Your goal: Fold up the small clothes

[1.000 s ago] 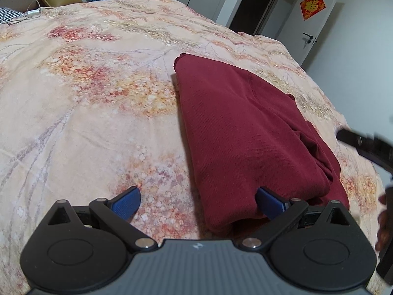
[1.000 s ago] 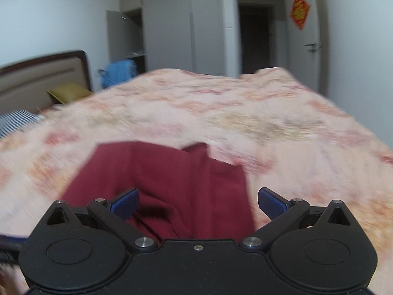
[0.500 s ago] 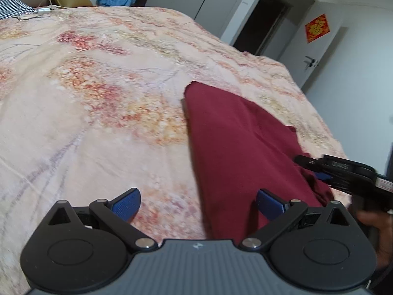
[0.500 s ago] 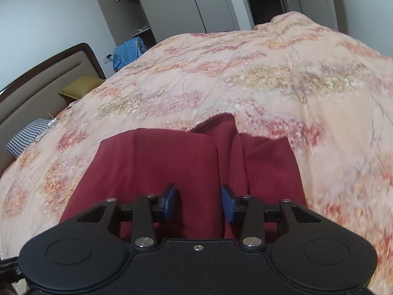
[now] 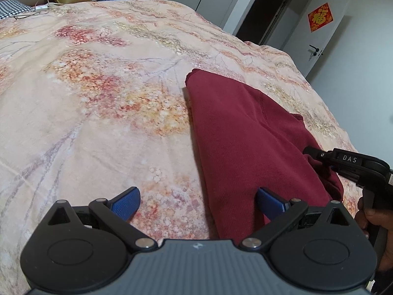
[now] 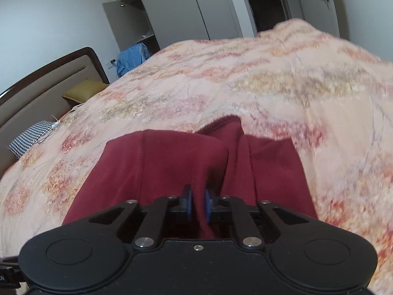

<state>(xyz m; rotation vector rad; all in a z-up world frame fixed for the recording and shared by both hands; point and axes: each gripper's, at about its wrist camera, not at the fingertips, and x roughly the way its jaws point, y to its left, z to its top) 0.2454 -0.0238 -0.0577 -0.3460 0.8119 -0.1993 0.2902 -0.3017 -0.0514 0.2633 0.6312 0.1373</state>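
Note:
A dark red garment [image 5: 248, 142] lies partly folded on the floral bedspread [image 5: 98, 98]. My left gripper [image 5: 199, 204] is open just above the bed, its right pad over the garment's near edge and its left pad over bare bedspread. In the right wrist view my right gripper [image 6: 197, 205] is shut on a raised ridge of the red garment [image 6: 172, 162] at its near end. The left wrist view shows the right gripper [image 5: 319, 154] reaching in from the right onto the cloth's near right corner, with a hand [image 5: 375, 221] behind it.
A headboard [image 6: 44, 83], an olive cushion [image 6: 81, 93] and a checked pillow [image 6: 32, 137] are at the far end of the bed. Blue clothes [image 6: 132, 56] hang by the wardrobe [image 6: 186, 12]. A door with a red sign [image 5: 320, 17] is beyond the bed's right edge.
My right gripper has come forward and down onto the garment and gone from wide open to shut on a ridge of the cloth. The left gripper has stayed open near the garment's edge.

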